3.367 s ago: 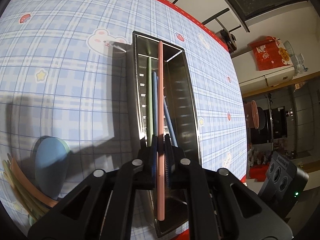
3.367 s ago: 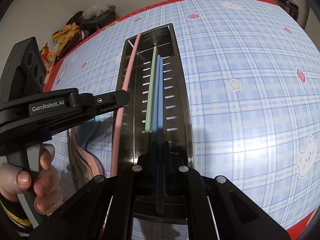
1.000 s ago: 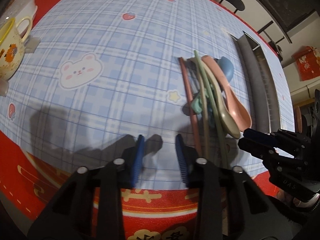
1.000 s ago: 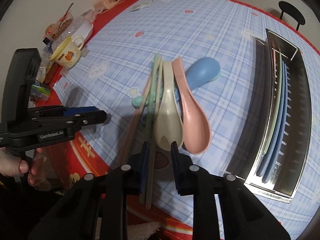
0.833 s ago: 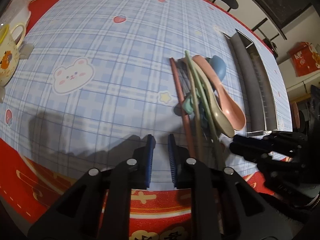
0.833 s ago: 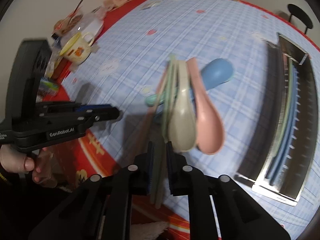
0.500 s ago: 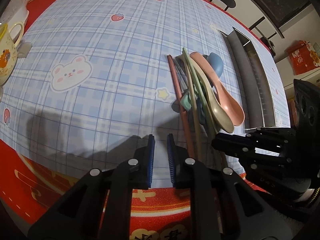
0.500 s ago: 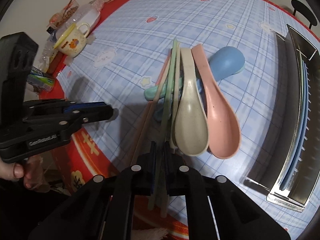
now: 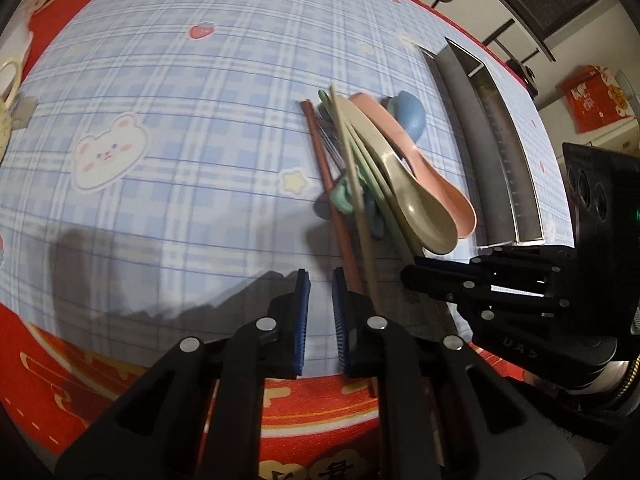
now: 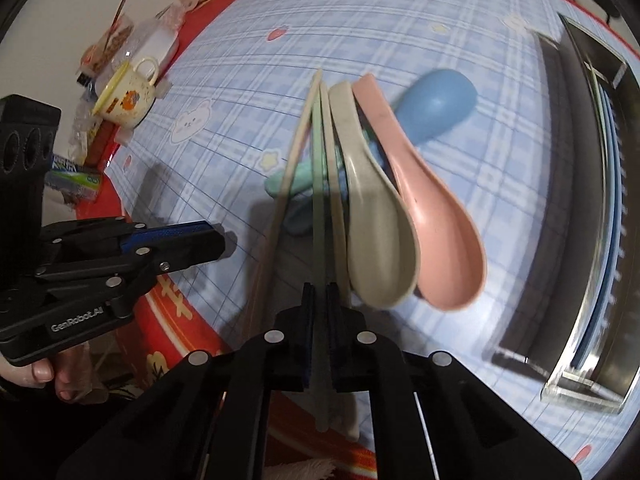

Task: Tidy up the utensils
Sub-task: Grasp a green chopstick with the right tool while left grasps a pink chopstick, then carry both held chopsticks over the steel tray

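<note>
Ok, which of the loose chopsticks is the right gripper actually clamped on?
The pale green chopstick: it alone runs between the right gripper's shut pads; the cream ones lie beside it.

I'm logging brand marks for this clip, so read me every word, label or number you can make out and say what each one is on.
"GenRobot.AI": white lettering on the left gripper body.
Raised lettering on the right gripper body: appears upside down, unreadable.
Gold characters on the red table border: cut off, unreadable.
Packet label behind the mug: too blurred.

A table with a blue checked cloth (image 10: 400,12) carries a heap of spoons and chopsticks (image 10: 384,216), a metal tray (image 10: 592,208) and a mug (image 10: 124,96).
</note>
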The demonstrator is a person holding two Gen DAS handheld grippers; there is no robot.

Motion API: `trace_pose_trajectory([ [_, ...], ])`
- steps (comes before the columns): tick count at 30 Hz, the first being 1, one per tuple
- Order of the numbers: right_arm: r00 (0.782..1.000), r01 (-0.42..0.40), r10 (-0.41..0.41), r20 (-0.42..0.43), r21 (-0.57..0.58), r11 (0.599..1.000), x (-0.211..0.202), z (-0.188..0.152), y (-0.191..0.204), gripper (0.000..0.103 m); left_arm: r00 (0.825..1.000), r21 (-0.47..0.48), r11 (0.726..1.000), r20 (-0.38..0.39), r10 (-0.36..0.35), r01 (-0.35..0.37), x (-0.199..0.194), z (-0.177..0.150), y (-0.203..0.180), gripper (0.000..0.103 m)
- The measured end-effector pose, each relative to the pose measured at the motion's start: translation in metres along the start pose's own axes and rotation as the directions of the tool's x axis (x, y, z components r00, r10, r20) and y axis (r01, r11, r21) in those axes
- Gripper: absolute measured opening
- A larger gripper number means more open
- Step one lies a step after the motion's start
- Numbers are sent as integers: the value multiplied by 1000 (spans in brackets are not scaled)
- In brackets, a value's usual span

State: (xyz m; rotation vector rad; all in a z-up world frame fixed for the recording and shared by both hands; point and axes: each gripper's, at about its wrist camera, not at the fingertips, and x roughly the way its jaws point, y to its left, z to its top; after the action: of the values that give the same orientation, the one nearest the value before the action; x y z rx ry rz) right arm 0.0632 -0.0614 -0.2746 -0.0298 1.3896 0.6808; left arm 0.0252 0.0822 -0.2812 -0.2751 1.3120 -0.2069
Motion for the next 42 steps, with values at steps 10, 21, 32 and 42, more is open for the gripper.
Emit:
trace_pose_trajectory([
  [10,1000,-18,18,15,54,998,-7,-12,-12,7,996,129,989,-30,80,-75,20,10,-28,15],
  [21,999,-27,26,20,58,998,-8,-14,-14,7,988,243,960,-32,152,-140,37,17,-54,18],
  [32,999,-45,44,20,61,997,-9,-14,-17,7,961,289,918,22,277,-272,39,16,-61,13],
  [42,998,-58,58,15,67,996,-10,-13,-20,7,966,255,932,50,253,-258,33,12,-51,14],
])
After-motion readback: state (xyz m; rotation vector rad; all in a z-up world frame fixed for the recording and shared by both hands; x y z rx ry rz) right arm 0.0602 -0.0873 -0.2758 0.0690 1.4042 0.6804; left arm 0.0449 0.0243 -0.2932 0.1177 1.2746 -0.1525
